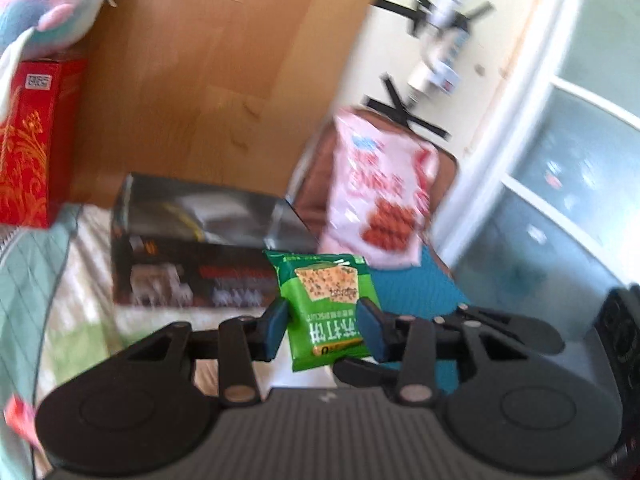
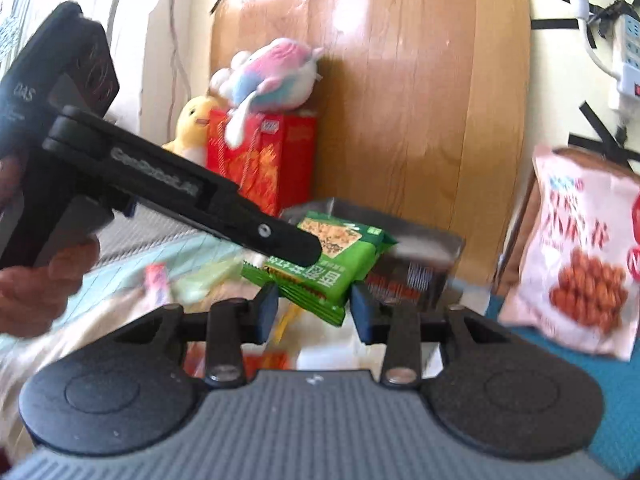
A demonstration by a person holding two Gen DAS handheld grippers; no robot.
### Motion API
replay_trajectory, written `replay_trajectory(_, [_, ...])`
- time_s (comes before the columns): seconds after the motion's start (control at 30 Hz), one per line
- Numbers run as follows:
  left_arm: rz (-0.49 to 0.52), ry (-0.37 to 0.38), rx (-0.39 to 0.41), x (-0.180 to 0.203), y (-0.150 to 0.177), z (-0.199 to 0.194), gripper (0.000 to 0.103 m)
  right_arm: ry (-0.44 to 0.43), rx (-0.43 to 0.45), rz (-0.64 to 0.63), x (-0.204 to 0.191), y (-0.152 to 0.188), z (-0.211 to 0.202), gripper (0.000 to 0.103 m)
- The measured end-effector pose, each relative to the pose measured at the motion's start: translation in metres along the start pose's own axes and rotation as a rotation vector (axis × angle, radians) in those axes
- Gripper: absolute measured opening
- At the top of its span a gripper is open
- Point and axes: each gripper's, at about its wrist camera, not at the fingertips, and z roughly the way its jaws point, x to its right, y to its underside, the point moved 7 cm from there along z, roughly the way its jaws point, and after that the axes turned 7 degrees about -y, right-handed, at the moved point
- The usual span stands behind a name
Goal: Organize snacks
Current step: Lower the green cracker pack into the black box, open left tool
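A green cracker packet (image 1: pixel 328 292) stands upright between the blue pads of my left gripper (image 1: pixel 326 328), which is shut on its lower half. In the right wrist view the left gripper (image 2: pixel 304 252) reaches in from the left, one black finger lying across the same green packet (image 2: pixel 344 264), with a hand on its handle. My right gripper (image 2: pixel 314 316) sits just below and behind the packet. Its pads stand apart, with the packet's lower corner in front of the gap and nothing pressed between them.
A black box (image 1: pixel 200 264) lies on the bedsheet behind the packet. A pink snack bag (image 1: pixel 380 200) leans at the right over a teal mat (image 1: pixel 416 288). A red box (image 1: pixel 28 140) with a plush toy (image 1: pixel 52 4) stands left, against a wooden board (image 1: pixel 208 80). Small wrappers (image 2: pixel 156 280) lie on the sheet.
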Motion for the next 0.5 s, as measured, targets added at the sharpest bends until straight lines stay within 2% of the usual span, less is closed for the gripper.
replay_trajectory(0.23, [-0.099,-0.075,0.065,-0.046,-0.054,0.048,0.037,0.046,0.055,0.020,0.027,-0.027,0.069,0.041])
replay_trajectory(0.4, [-0.104,-0.152,0.078,-0.067,-0.068,0.080,0.041,0.063,0.060,0.071,0.041,-0.027,0.106,0.047])
replay_trajectory(0.5, [-0.111,-0.155,0.075,-0.075,-0.066,0.082,0.042,0.088,0.049,0.090,0.047,-0.023,0.111,0.048])
